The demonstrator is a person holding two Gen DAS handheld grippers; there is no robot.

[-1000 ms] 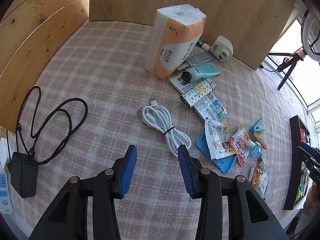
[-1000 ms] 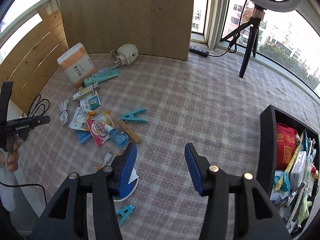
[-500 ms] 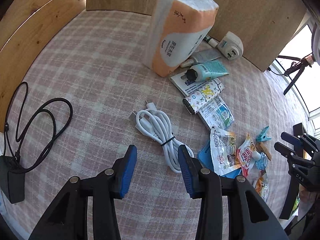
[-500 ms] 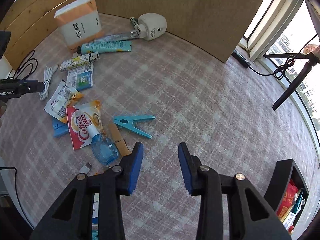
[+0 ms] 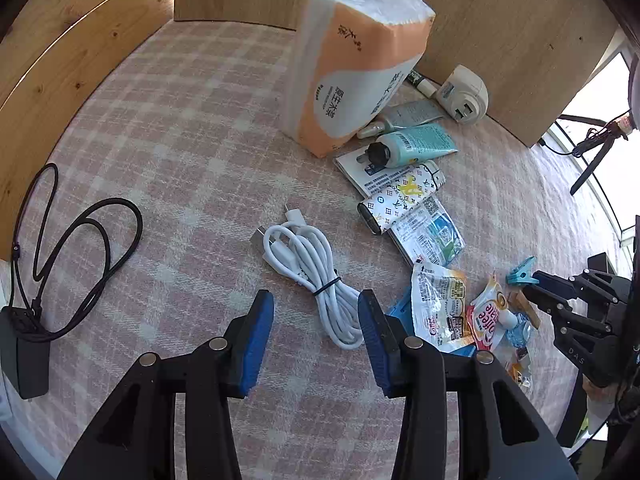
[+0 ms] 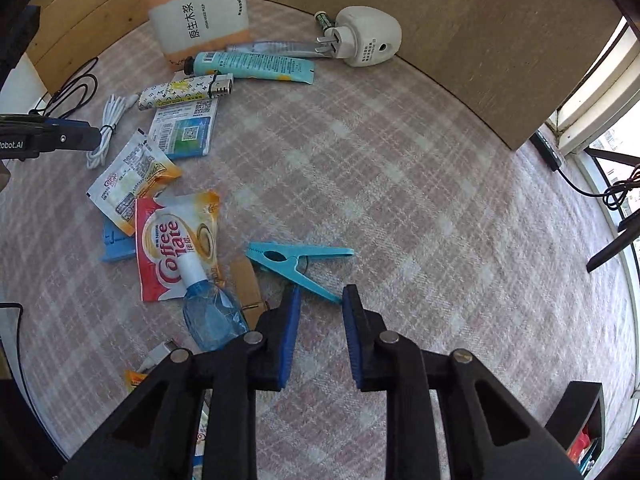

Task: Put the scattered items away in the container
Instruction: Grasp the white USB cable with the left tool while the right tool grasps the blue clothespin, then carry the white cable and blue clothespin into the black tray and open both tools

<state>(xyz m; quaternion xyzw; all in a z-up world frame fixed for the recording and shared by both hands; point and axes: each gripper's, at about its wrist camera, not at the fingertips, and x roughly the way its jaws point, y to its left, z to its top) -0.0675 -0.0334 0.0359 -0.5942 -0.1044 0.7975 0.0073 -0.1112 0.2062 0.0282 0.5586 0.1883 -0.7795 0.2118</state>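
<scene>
My left gripper [image 5: 316, 300] is open and low over the checked cloth, with the near end of a bundled white USB cable [image 5: 310, 268] between its fingertips. My right gripper [image 6: 318, 294] is open and empty, its fingertips right at the near leg of a blue clothes peg [image 6: 298, 260]. Around lie a Coffee-mate sachet [image 6: 172, 240], a blue spray bottle [image 6: 208, 308], a wooden peg [image 6: 248, 284], a patterned lighter [image 6: 184, 92] and a teal tube [image 6: 256, 66]. The black container [image 6: 576, 420] shows at the right wrist view's lower right corner.
A tall tissue pack [image 5: 356, 68] and a white plug adapter [image 5: 464, 96] stand near the wooden back boards. A black charger with its cable [image 5: 60, 264] lies at the left. Tripod legs [image 6: 616, 240] stand at the right by the window.
Both grippers have come lower and closer to the items. The left has closed in on the white cable; the right has advanced to the blue peg and its jaws have narrowed.
</scene>
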